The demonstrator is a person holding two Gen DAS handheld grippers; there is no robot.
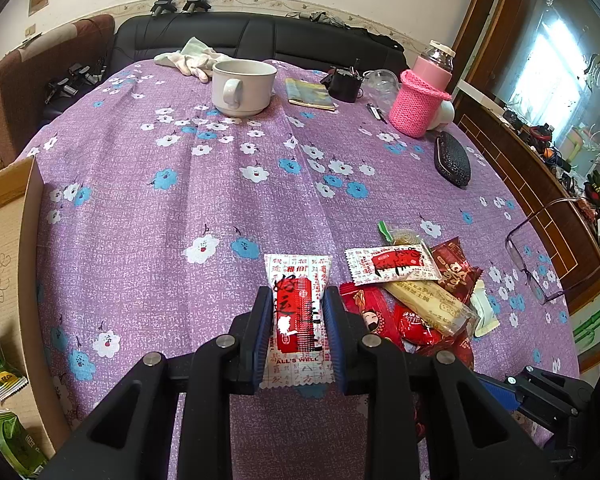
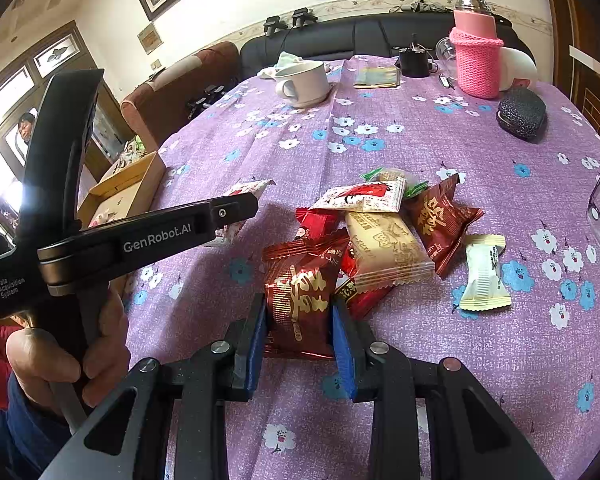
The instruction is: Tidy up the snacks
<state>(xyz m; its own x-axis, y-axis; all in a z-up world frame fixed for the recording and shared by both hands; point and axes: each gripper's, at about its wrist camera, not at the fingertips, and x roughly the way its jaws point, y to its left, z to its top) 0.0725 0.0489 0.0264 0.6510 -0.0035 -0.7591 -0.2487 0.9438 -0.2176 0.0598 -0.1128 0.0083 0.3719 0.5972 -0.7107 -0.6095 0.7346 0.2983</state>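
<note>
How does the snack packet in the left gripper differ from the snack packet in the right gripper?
The white-and-red packet is pale with a red panel and the words ALL'S WELL; the dark red packet is glossy maroon with gold characters. The white-and-red packet lies apart from the snack pile; the dark red packet lies at the pile's near edge. Shared: each sits between blue pads, one in the left gripper, one in the right gripper.
</note>
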